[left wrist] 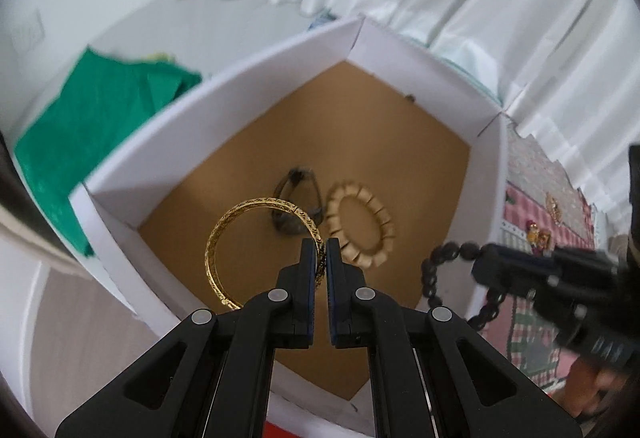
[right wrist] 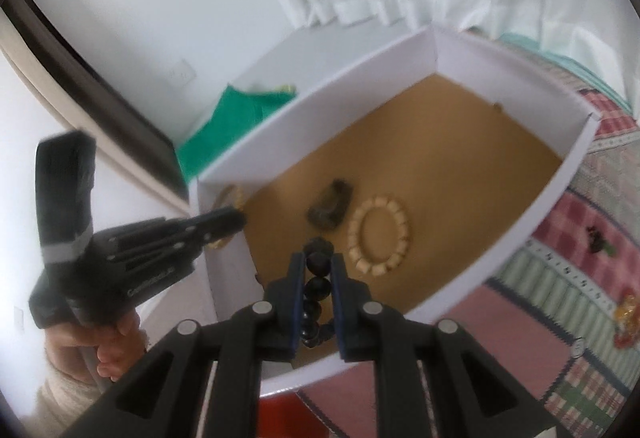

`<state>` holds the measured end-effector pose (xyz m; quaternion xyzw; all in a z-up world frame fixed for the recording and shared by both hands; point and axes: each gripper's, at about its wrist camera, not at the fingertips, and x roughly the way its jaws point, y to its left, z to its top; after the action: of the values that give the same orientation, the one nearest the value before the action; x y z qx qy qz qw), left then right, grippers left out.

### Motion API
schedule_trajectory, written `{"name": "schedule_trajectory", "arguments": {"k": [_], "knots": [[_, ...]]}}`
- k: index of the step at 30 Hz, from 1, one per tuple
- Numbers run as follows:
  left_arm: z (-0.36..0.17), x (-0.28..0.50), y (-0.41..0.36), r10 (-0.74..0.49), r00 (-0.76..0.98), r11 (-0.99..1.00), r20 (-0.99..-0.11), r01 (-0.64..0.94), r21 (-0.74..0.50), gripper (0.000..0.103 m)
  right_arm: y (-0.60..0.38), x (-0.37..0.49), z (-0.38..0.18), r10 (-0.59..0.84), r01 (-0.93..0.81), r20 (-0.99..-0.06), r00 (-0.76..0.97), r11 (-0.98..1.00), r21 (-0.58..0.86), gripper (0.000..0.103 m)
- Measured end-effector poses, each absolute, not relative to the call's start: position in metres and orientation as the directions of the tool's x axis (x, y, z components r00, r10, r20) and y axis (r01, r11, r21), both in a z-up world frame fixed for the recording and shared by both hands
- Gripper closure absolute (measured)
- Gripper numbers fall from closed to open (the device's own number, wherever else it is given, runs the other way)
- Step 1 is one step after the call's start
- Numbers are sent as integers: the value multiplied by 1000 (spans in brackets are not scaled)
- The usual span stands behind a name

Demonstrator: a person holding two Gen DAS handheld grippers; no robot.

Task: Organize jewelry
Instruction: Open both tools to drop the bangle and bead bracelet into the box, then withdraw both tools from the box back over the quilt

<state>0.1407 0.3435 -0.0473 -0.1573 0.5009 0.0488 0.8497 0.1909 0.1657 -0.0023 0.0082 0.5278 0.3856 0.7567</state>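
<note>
Left gripper (left wrist: 320, 244) clenched on gold bangle (left wrist: 224, 254), right gripper (right wrist: 318, 266) on black bead bracelet (right wrist: 318, 278), both above white box (left wrist: 224, 110). Risk: thin bangle slipping, bracelets tangling on release.

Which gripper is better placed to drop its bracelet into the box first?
Probably left. The left gripper holds the gold bangle over the white cardboard box floor; the right gripper's black beaded bracelet hangs nearer the wall.
</note>
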Motion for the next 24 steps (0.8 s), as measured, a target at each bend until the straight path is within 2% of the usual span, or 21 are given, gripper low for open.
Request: {"name": "schedule_trajectory", "arguments": {"k": [6,8,10,11,12,14,17,18,19,24], "knots": [[-67,146,352,-110,454,936,-884,-252,-246,99,199,179,-33,541,-583,-830,134,720,376,89],[-67,147,351,-89,449,938,-889,-262,-226,88,205,177,-37,547,-584,-826,134,717,380,87],[-63,144,354,-60,452,935,-890,-286,-209,38,206,177,-40,563,-580,-818,122,709,402,62],[-59,140,357,-38,466,930,-884,-307,-202,30,204,177,-38,567,-575,-815,123,710,407,42],[-53,136,359,-24,486,926,-874,-318,-202,21,201,175,-35,572,-570,-808,141,714,407,35],[-44,129,359,-16,519,925,-855,-317,-210,19,193,173,-24,573,-578,-798,187,721,382,33],[-29,121,349,9,562,929,-827,-311,-200,14,177,168,-9,561,-576,-788,252,741,343,21],[-24,118,342,27,577,934,-816,-305,-185,11,166,165,-3,551,-570,-779,299,758,317,21],[-19,114,332,48,596,942,-802,-294,-163,10,160,163,0,544,-566,-773,327,767,302,21],[-5,102,272,59,662,976,-747,-197,-97,4,107,150,15,503,-520,-736,453,820,240,7]]}}
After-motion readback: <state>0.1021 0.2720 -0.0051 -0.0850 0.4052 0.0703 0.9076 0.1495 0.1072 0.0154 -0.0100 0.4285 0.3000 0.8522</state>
